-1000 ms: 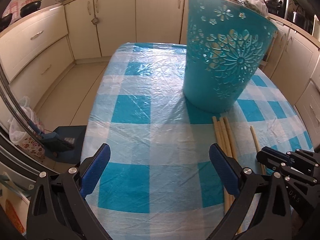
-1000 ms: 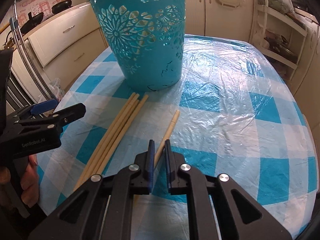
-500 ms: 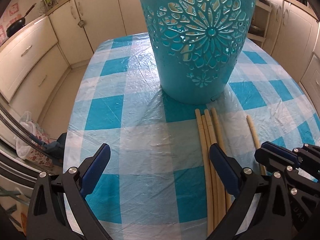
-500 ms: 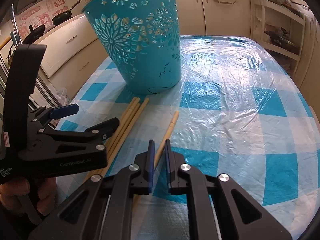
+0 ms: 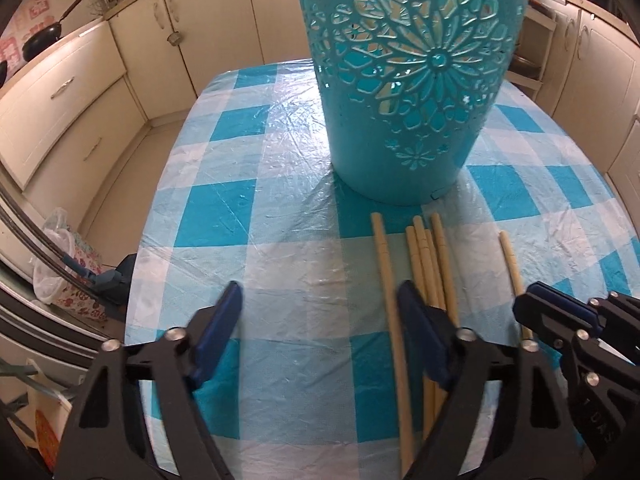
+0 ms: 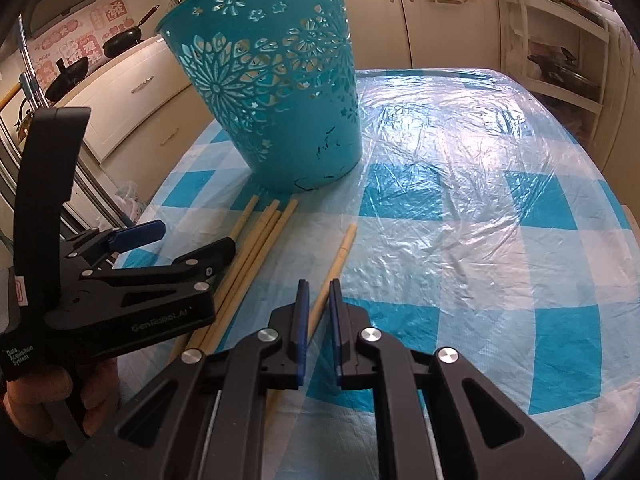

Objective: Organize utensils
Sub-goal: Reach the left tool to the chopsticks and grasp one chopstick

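A teal cut-out basket (image 5: 412,80) stands upright on the blue-checked table (image 5: 280,272); it also shows in the right wrist view (image 6: 280,92). Several wooden chopsticks (image 5: 428,264) lie bunched in front of it, one stick (image 5: 388,280) slightly left, a single stick (image 5: 512,272) apart to the right. My left gripper (image 5: 320,312) is open, low over the table, its right finger (image 5: 416,320) over the bunch. My right gripper (image 6: 318,304) is nearly shut around the single chopstick (image 6: 340,256), which still lies on the table.
Cream kitchen cabinets (image 5: 72,92) surround the table. Pans (image 6: 120,40) hang on the left wall. A shelf rack (image 6: 560,52) stands at the back right. A plastic bag (image 5: 60,272) sits on the floor by the table's left edge (image 5: 136,280).
My left gripper has moved forward and right toward the basket and the chopstick bunch, and its jaws have narrowed. One stick now lies apart from the bunch. The right gripper stays about the single chopstick.
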`<state>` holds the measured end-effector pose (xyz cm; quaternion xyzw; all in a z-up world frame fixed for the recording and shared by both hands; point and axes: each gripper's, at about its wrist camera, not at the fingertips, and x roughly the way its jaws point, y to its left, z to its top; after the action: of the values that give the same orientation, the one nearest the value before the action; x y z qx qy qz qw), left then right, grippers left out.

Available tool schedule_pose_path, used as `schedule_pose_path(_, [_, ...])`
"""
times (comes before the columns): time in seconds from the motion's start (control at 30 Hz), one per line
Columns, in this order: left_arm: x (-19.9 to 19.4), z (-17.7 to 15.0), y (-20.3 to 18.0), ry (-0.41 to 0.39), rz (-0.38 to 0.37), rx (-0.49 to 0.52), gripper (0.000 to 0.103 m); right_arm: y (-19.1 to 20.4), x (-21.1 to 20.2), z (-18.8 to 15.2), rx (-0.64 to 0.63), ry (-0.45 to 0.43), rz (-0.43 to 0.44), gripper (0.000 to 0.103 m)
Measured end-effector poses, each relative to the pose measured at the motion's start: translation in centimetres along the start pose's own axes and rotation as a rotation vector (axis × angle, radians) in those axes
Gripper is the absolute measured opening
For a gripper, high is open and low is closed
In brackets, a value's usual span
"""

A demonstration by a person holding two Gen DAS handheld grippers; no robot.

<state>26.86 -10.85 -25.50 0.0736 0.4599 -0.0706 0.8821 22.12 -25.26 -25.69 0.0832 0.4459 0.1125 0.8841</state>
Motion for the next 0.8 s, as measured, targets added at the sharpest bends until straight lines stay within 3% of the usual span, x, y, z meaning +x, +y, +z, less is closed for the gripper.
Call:
schedule_pose_path(0.07, [-0.5, -0.4, -0.1, -0.008, -0.022, 0.001, 0.043, 0.3, 0.0, 0.0, -0.024, 0.006, -0.002, 0.011])
schedule_pose_path(0.17, [-1.3, -1.3, 0.1, -0.003, -0.048, -0.007, 0.024, 1.0, 0.1, -0.1, -0.052, 0.018, 0.007, 0.011])
schedule_pose_path(0.3, [-1.7, -1.9, 0.9, 0.006, -0.047, -0.022, 0.024, 0.7, 0.2, 0.1, -0.034, 0.016, -0.003, 0.011])
schedule_pose_path(0.47, [-0.8, -0.9, 1.8, 0.029, -0.028, -0.068, 0.048, 0.8, 0.5, 0.7, -0.037, 0.011, -0.032, 0.019])
schedule_pose_path(0.8, [0.1, 0.3, 1.1, 0.015, -0.031, -0.048, 0.053, 1.2, 1.2, 1.5, -0.112, 0.012, -0.094, 0.016])
